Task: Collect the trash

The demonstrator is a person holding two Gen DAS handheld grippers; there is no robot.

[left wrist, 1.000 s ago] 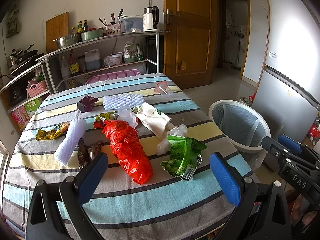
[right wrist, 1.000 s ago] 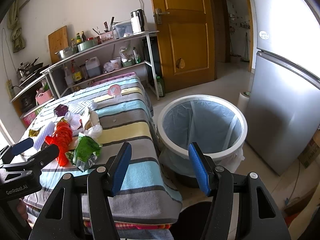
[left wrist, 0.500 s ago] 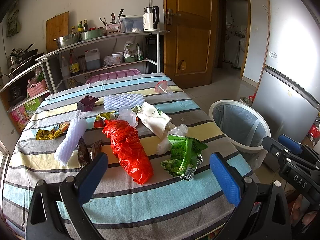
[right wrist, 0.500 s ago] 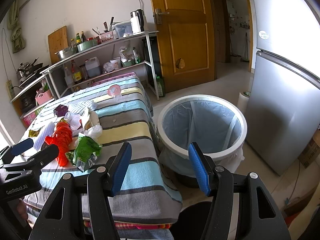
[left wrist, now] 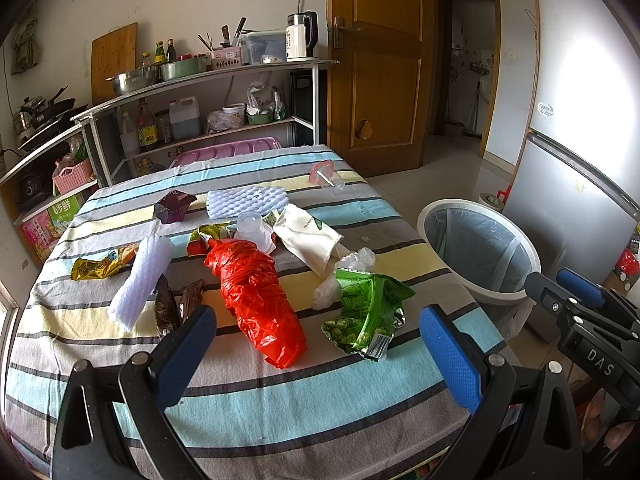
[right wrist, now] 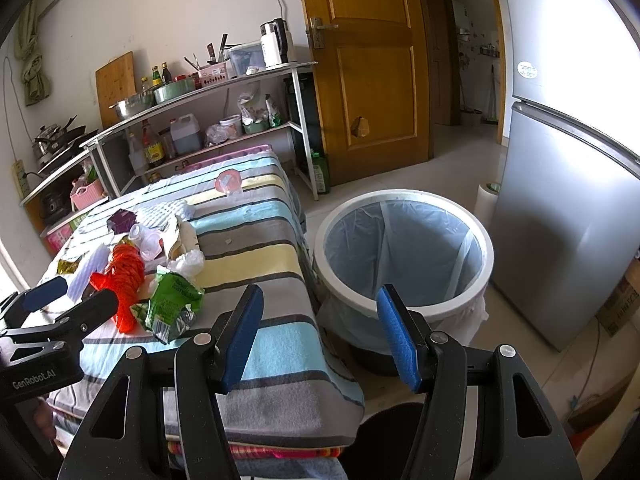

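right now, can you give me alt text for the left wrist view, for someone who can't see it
The open left gripper hangs over a striped table strewn with trash, nearest a red plastic bag and a green snack bag. A white lined trash bin stands on the floor to the table's right.

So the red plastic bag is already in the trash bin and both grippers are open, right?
Not quite. The red plastic bag is not in the trash bin; it lies on the striped table among the other wrappers, as the left wrist view shows. The bin's liner looks empty. The left gripper and right gripper are open.
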